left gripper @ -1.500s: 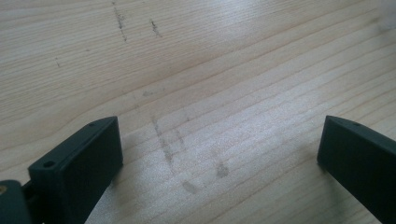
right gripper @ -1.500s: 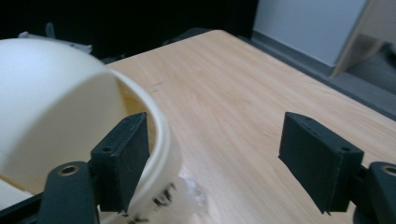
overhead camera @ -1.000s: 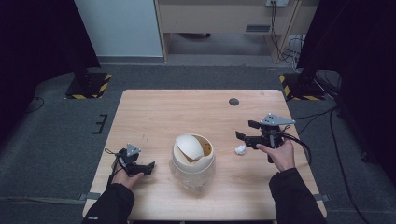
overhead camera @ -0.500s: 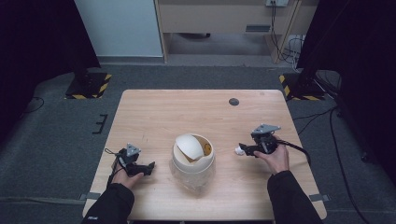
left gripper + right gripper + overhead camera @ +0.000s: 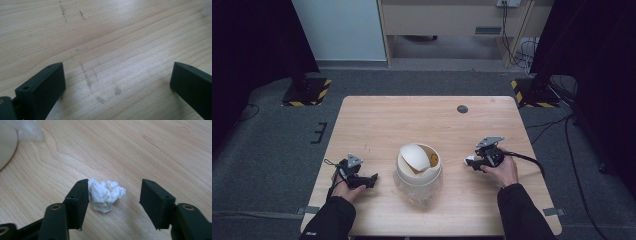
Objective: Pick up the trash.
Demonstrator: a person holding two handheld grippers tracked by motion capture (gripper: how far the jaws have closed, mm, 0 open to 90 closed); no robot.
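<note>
Two claws work over a pale wooden surface (image 5: pixel 377 125), and a small cream bin (image 5: pixel 418 167) with a swing lid and a clear bag liner stands near the person's edge of it; take that bin as the landmark. To the right of the bin, a short way off, the right claw (image 5: pixel 113 202) sits low with its jaws apart around a crumpled wad of white tissue (image 5: pixel 106 193) that lies on the wood. In the right gripper view the wad touches the inner face of one jaw, while the other jaw stands clear of it with a gap between. To the left of the bin, the left claw (image 5: pixel 117 85) rests low over bare wood, its jaws spread wide with nothing between them. The tissue looks very light and soft, so it should crush easily and spring back a little; it is not fragile, but loose folds could slip out of a shallow pinch. A hold across the thick middle of the wad, low near the wood, seems the safest. Judging by the layout, the bin's tilted lid is the likely place for it.
</note>
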